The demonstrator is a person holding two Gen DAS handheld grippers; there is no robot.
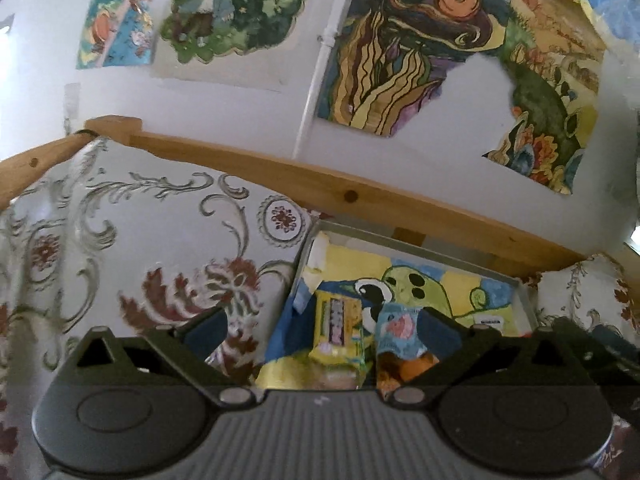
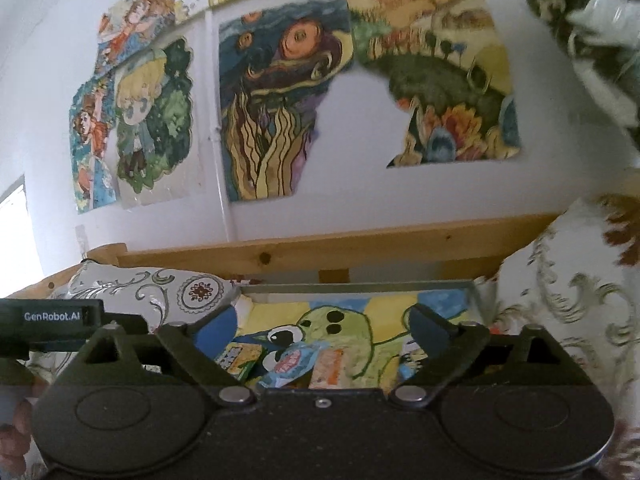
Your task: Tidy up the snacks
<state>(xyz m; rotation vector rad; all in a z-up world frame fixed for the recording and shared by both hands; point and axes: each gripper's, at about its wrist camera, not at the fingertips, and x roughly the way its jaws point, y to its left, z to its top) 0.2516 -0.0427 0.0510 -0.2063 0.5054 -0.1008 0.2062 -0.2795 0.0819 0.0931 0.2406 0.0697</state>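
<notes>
Both grippers (image 1: 322, 330) (image 2: 322, 330) spread, empty; packets (image 1: 338, 330) crowded, touching in tray (image 1: 400, 236): risk pinching two, dragging neighbour.

White wall (image 2: 360, 192) covered in colourful paintings (image 2: 276, 100); thin white pipe (image 1: 320, 64) runs down it. Pine rail (image 1: 320, 184) below, floral cushions (image 1: 140, 240) against it. Bright window (image 2: 14, 216) far left.
</notes>
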